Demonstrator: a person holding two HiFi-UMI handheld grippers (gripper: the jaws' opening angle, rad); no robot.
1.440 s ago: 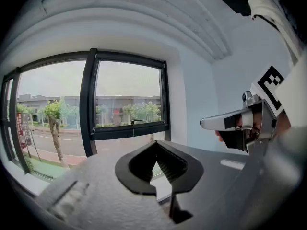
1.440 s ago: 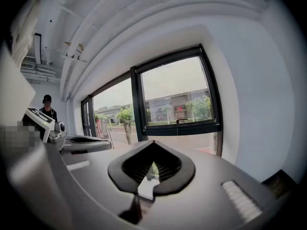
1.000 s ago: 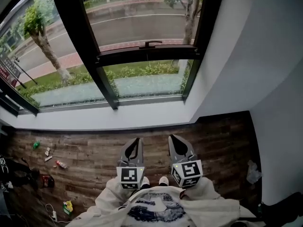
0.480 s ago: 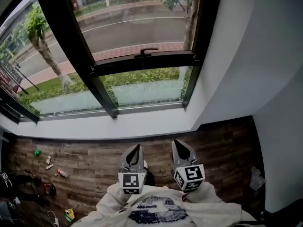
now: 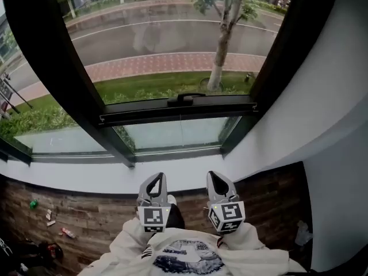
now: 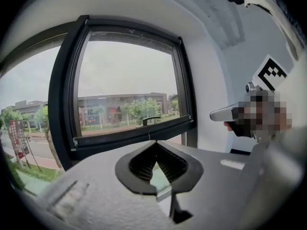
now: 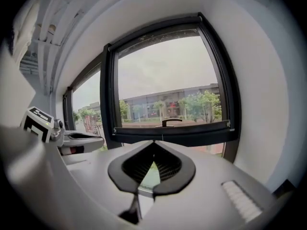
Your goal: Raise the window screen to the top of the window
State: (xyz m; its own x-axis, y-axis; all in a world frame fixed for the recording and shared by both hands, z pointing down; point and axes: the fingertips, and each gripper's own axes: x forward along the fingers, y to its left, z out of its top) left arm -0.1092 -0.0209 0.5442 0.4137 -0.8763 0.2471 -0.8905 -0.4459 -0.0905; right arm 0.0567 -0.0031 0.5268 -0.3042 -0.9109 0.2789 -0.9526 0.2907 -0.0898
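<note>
You are facing a black-framed window (image 5: pixel 63 79) set in white walls (image 5: pixel 322 91), grey daylight coming in off a wet road (image 5: pixel 155 30) and a roadside tree (image 5: pixel 221 50), while dark wood-plank floor (image 5: pixel 92 214) is running beneath the white sill (image 5: pixel 86 181).

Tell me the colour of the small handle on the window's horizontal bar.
The handle is black, matching the bar; the head view shows it best.

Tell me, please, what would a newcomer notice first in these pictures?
The large black-framed window fills the upper part of the head view, with a street and a tree outside. A black bar with a handle crosses the window low down. At the bottom centre, the left gripper and the right gripper sit side by side, both shut and empty, short of the bar.
</note>
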